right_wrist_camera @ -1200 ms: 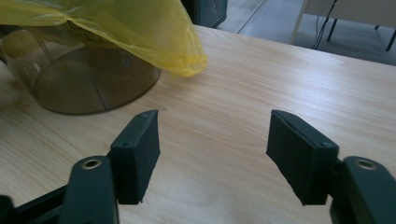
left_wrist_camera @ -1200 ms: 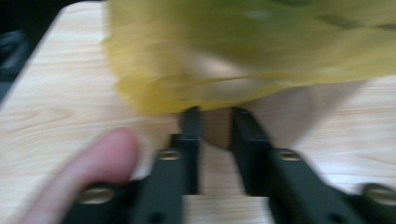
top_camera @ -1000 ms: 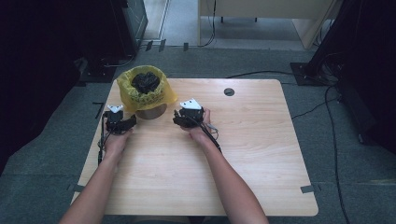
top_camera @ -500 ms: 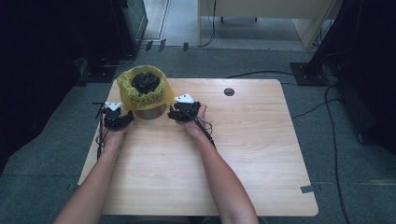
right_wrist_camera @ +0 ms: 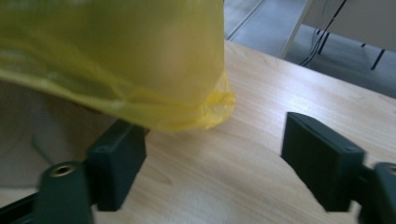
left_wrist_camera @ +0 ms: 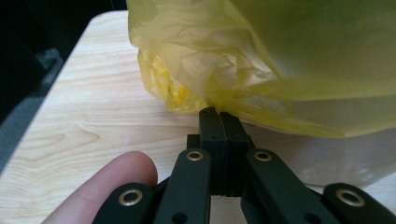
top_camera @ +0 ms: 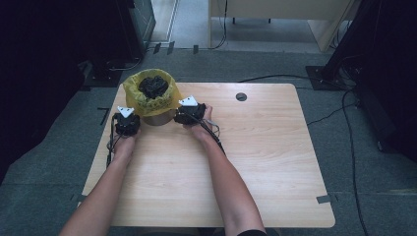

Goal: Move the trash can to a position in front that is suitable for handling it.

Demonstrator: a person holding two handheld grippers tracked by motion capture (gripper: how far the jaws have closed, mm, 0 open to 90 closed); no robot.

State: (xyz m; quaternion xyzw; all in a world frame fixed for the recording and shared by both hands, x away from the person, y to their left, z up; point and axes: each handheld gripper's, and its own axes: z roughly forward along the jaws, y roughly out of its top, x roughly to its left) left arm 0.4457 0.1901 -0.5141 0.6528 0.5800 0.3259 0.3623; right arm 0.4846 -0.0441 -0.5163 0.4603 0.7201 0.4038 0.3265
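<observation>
At the table's far left corner, my left gripper pinches the hem of the thin yellow bag lining the bin, while my right gripper gapes beside it. The film looks light, slippery and tearable; I judge bunched folds the safest hold.

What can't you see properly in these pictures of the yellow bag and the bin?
- Dark stuff inside the yellow bag: too small in the high view to tell what it is.
- Bin: the bag drapes over most of it in the left gripper view; the frame cuts off the rest.
- Bag edge inside the left gripper: hidden between the shut jaws.
- Right gripper: blurred near jaw, bag fold out of focus.
</observation>
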